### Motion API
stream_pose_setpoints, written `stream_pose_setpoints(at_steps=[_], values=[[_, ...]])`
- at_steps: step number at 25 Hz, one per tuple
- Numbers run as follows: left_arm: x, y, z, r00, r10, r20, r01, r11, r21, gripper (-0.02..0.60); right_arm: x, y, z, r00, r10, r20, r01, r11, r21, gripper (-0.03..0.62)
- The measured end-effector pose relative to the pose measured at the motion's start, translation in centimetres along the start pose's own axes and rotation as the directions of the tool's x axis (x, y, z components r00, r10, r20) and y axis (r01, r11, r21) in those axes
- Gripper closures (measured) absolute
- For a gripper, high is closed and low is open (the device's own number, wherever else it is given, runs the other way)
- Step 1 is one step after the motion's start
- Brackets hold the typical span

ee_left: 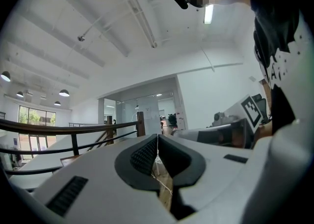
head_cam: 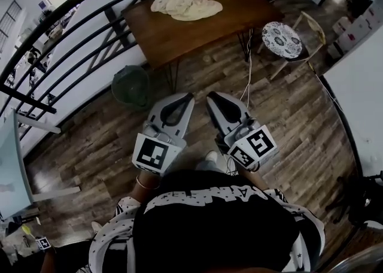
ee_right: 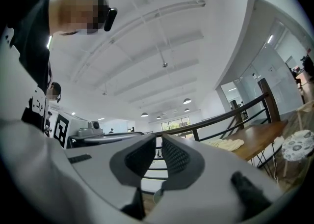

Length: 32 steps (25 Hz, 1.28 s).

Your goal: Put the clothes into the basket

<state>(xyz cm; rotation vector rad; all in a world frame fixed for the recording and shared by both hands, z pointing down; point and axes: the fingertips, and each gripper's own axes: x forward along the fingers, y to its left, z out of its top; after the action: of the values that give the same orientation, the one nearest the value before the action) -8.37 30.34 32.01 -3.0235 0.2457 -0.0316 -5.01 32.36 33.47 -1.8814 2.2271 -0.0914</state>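
A heap of cream clothes (head_cam: pixel 185 6) lies on the brown wooden table (head_cam: pixel 239 14) ahead of me, also seen as clothes (ee_right: pixel 223 144) in the right gripper view. A round green basket (head_cam: pixel 131 85) stands on the floor left of the table, by the railing. I hold both grippers side by side at waist height, well short of the table, pointing toward it. My left gripper (head_cam: pixel 181 96) (ee_left: pixel 157 137) is shut with nothing in it. My right gripper (head_cam: pixel 214 97) (ee_right: pixel 159 139) is shut too, with only a thin slit between its empty jaws.
A black railing (head_cam: pixel 90 32) runs along the left behind the basket. A stool with a patterned round seat (head_cam: pixel 282 39) stands right of the table, and a white cable (head_cam: pixel 248 80) hangs down to the wooden floor. White furniture sits at the far right.
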Motion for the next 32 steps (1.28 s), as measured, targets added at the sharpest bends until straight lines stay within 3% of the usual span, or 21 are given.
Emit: stream_pose_setpoints(at_steps=[16, 32], values=[[5.1, -0.9, 0.2, 0.998, 0.046, -0.04, -0.044, 0.998, 0.055, 0.566, -0.7, -4.8, 0.7, 0.998, 0.058, 0.017, -0.058, 0.998, 0.02, 0.556], [8.5, -1.9, 0.1, 0.994, 0.082, -0.069, -0.079, 0.996, 0.045, 0.566, -1.8, -7.9, 1.0, 0.994, 0.107, 0.001, -0.107, 0.994, 0.023, 0.555]])
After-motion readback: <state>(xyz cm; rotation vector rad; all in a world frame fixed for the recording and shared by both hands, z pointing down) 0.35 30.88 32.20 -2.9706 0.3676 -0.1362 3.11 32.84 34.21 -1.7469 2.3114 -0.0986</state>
